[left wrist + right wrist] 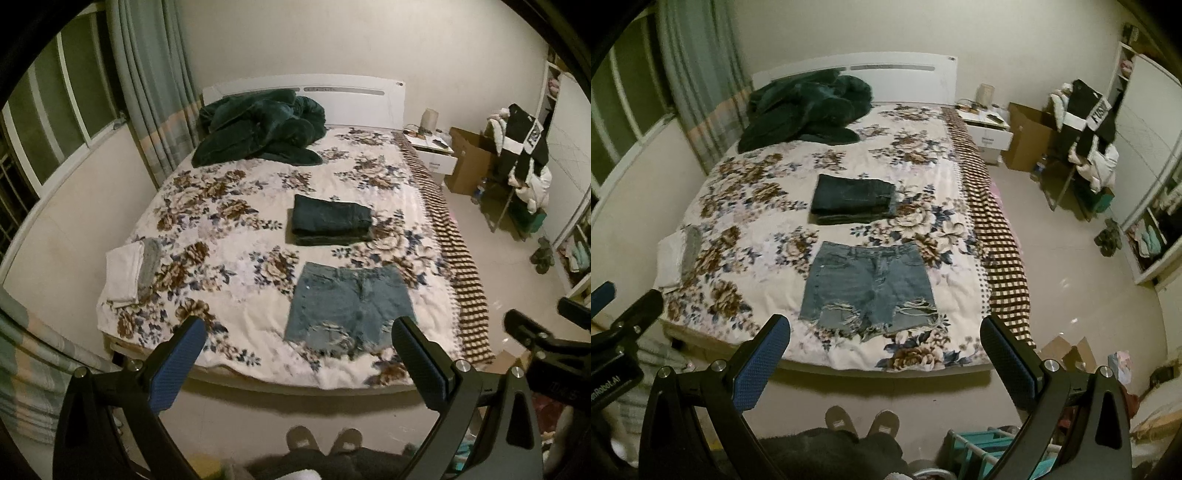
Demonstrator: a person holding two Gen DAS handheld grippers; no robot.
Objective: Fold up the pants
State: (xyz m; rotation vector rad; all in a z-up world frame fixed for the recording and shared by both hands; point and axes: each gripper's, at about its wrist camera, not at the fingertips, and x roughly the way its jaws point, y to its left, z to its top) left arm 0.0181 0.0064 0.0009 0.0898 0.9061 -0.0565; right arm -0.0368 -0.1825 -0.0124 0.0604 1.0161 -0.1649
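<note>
Denim shorts lay flat mid-frame on the floral bed, folded dark pants just above; left tool and right tool both gaped wide, holding nothing.

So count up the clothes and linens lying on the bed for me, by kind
Denim shorts, spread flat: 1
Dark folded pants stack: 1
Folded towels, white and grey: 2
Dark green blanket heap: 1
Total: 5
</note>
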